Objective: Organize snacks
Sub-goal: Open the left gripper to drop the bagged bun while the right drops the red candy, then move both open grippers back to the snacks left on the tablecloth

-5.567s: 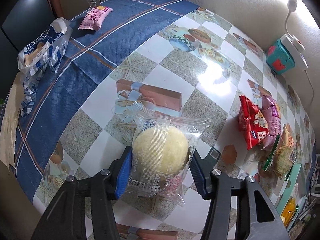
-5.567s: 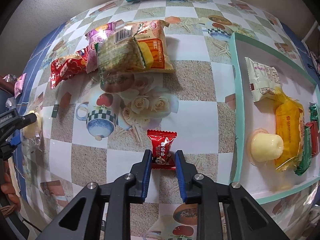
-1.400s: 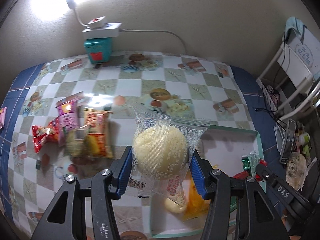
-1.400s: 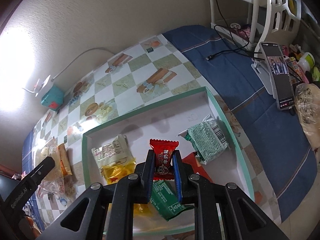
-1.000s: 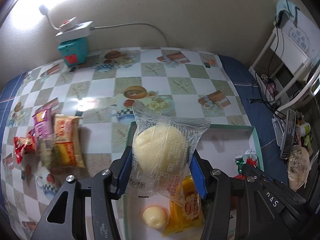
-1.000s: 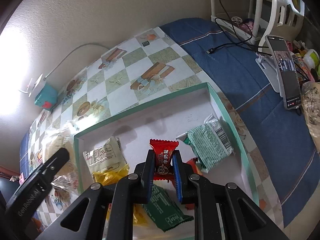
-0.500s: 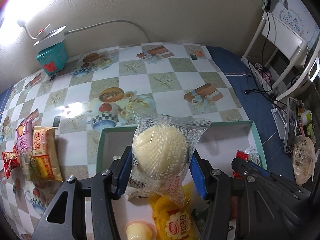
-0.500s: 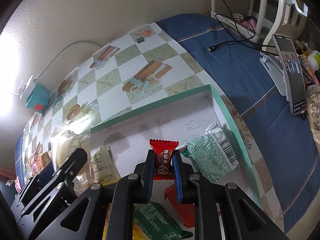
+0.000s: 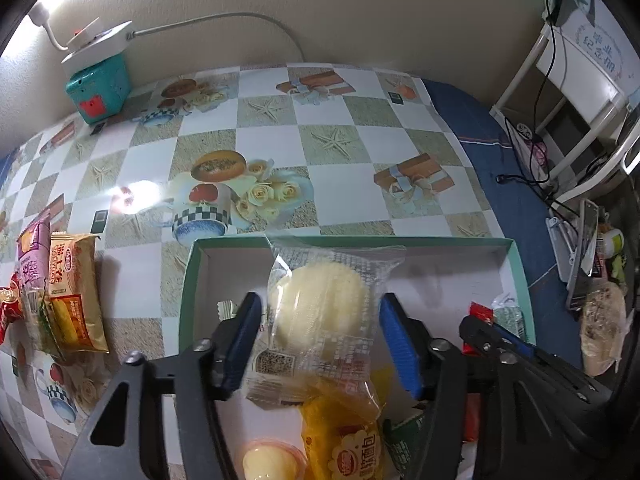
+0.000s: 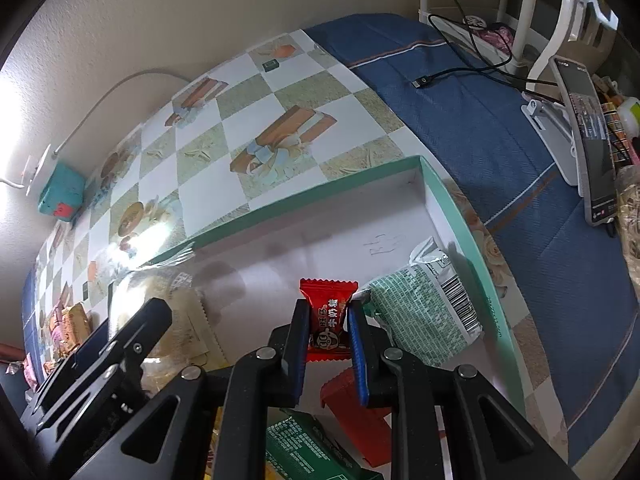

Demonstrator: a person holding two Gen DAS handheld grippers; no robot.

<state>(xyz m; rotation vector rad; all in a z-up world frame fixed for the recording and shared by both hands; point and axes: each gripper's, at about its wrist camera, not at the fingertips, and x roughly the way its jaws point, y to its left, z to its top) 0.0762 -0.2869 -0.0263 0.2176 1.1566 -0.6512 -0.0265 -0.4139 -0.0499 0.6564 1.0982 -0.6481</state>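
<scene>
Covering table: checkered cloth (image 9: 352, 148); left hand-held gripper (image 9: 320, 340) open, right hand-held gripper (image 10: 328, 336) pinching candy (image 10: 328, 316)

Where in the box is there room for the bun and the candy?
Bare floor runs along the box's far wall, from the far corner to the green pack. The near end is crowded: yellow bread bag, jelly cup, dark green pack, red wrapper.
</scene>
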